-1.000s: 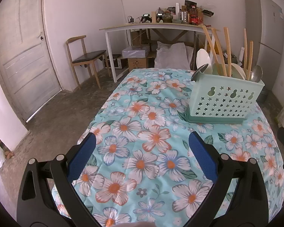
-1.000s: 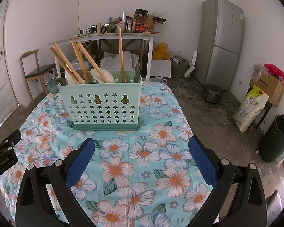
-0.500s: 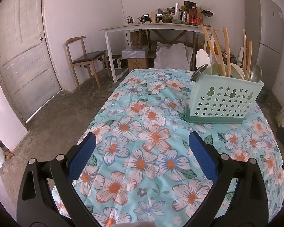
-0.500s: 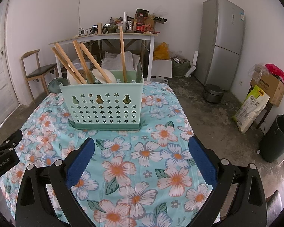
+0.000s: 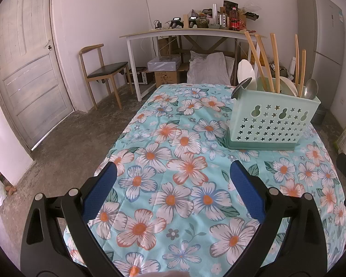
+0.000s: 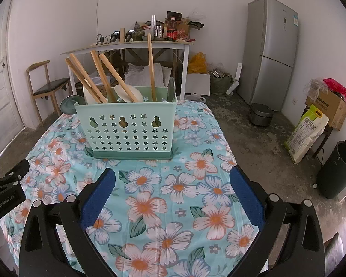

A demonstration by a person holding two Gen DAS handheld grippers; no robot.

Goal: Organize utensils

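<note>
A mint-green perforated utensil caddy stands on the floral tablecloth; it also shows in the right wrist view. It holds several wooden chopsticks and handles, white spoons and metal spoons. A grey ladle leans at its left end. My left gripper is open and empty over the cloth, near and left of the caddy. My right gripper is open and empty in front of the caddy.
A white desk with clutter stands at the back wall, a wooden chair to its left, a door further left. A grey fridge, a rice sack and a black bin lie to the right.
Both views shift slightly: the caddy sits a little lower and further right in each. Both grippers stay open and empty.
</note>
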